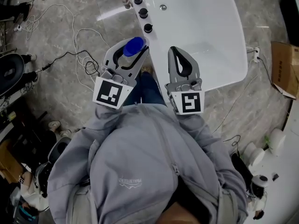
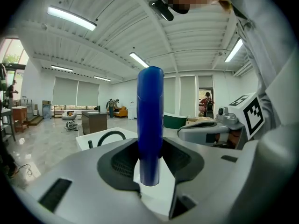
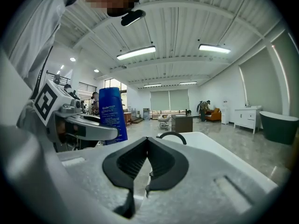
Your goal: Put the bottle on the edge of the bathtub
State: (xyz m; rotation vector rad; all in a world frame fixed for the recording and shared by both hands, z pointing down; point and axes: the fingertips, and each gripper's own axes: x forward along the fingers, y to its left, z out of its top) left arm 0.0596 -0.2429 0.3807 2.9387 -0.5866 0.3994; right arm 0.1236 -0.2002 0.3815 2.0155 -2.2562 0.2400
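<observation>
A blue bottle (image 1: 133, 46) stands upright between the jaws of my left gripper (image 1: 131, 51), which is shut on its lower body. It rises as a tall blue column (image 2: 150, 125) in the left gripper view, and it shows beside the left gripper (image 3: 77, 120) as a labelled bottle (image 3: 112, 115) in the right gripper view. My right gripper (image 1: 174, 51) is held level with it to the right, its jaws shut with nothing between them (image 3: 147, 141). Both hover at the near end of the white bathtub (image 1: 210, 41), the bottle just off its left rim.
Black knobs (image 1: 143, 13) line the tub's left edge, and a black curved spout (image 3: 171, 136) rises from it. Loose cables (image 1: 70, 55) run over the marble floor at left. A cardboard box (image 1: 286, 66) sits at far right. Small bottles (image 1: 125, 1) stand by the tub's far left.
</observation>
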